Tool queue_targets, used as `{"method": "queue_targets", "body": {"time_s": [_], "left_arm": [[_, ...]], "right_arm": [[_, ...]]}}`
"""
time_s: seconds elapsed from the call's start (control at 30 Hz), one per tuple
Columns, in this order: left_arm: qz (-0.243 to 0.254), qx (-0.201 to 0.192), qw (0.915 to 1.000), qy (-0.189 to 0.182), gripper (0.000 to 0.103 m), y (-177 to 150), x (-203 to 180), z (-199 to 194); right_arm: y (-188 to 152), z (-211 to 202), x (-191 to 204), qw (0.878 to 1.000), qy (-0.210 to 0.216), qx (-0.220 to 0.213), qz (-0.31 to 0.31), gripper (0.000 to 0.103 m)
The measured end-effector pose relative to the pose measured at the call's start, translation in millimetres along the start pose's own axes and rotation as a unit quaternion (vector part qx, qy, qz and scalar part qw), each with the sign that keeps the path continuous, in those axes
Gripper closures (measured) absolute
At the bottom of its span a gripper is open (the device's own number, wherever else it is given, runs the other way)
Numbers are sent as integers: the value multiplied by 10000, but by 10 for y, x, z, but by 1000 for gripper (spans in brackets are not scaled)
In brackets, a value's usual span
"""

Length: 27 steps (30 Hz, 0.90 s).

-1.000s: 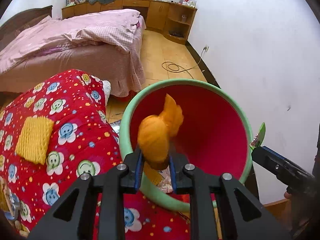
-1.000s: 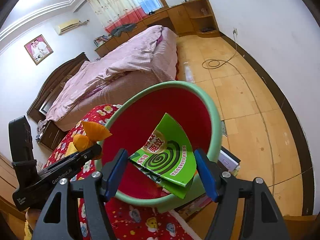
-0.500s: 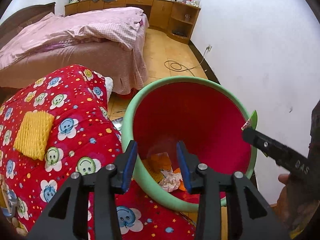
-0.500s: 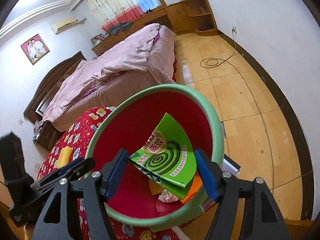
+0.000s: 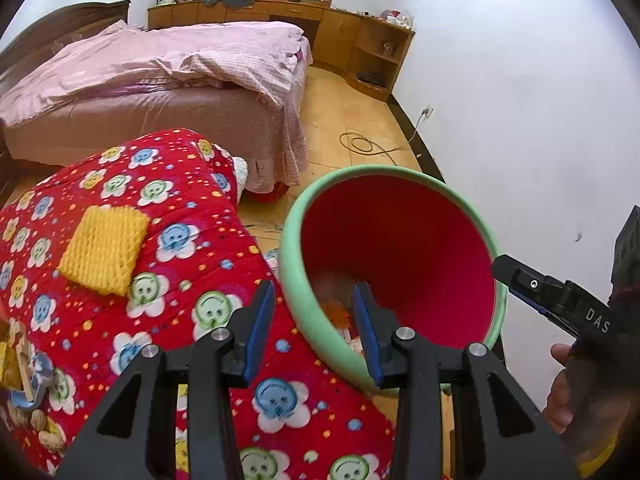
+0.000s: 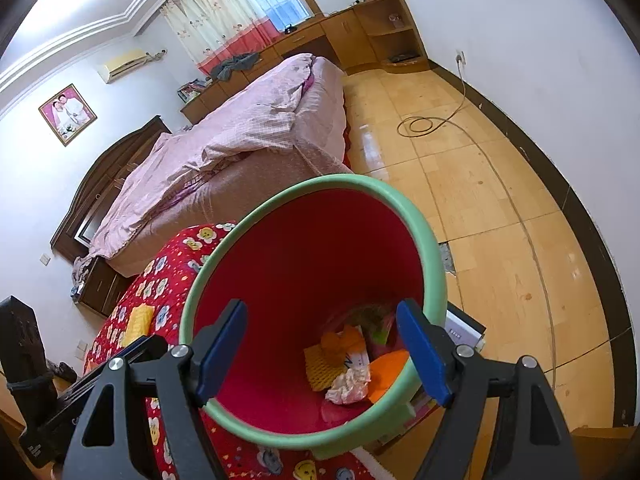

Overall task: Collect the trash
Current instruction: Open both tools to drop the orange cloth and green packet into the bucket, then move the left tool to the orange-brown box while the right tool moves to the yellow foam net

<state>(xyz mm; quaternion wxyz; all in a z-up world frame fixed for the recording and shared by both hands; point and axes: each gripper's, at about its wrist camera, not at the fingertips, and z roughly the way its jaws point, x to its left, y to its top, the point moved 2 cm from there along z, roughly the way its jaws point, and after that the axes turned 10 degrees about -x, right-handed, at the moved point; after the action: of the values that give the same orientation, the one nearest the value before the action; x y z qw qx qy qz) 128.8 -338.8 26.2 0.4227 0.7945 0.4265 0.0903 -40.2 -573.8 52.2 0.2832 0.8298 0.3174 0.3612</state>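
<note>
A red bin with a green rim (image 5: 472,208) (image 6: 424,232) stands beside the red flowered quilt (image 5: 172,320). Inside it lie an orange wrapper (image 6: 340,342), a yellow foam net (image 6: 320,368), a crumpled tissue (image 6: 348,386) and a green box (image 6: 378,320). My left gripper (image 5: 314,328) is open and empty over the bin's near rim. My right gripper (image 6: 320,354) is open and empty above the bin's mouth; it also shows at the right of the left wrist view (image 5: 560,304). A yellow foam net (image 5: 104,250) lies on the quilt.
A bed with pink bedding (image 5: 160,80) stands beyond the quilt. Wooden cabinets (image 5: 360,40) line the far wall. A cable coil (image 5: 360,144) lies on the wooden floor. Peanuts and small clutter (image 5: 24,380) sit at the quilt's left edge. A white wall is at the right.
My left gripper opened and dropped the orange wrapper into the bin, then pulled back left. My right gripper opened and let the green box fall into the bin.
</note>
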Motion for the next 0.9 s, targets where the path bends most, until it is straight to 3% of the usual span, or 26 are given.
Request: {"method": "queue_targets", "body": {"time_s": [0.37,0.9], "left_arm": [[-275,-198,9988,355,63,-74,313,-414],[-709,-540,9899,1101,62,-237,1098,-991]], "right_arm": [[-149,-224,314,9995,238,-62,-183,24],[-570,-220,803,9971,525,274,-473,23]]}}
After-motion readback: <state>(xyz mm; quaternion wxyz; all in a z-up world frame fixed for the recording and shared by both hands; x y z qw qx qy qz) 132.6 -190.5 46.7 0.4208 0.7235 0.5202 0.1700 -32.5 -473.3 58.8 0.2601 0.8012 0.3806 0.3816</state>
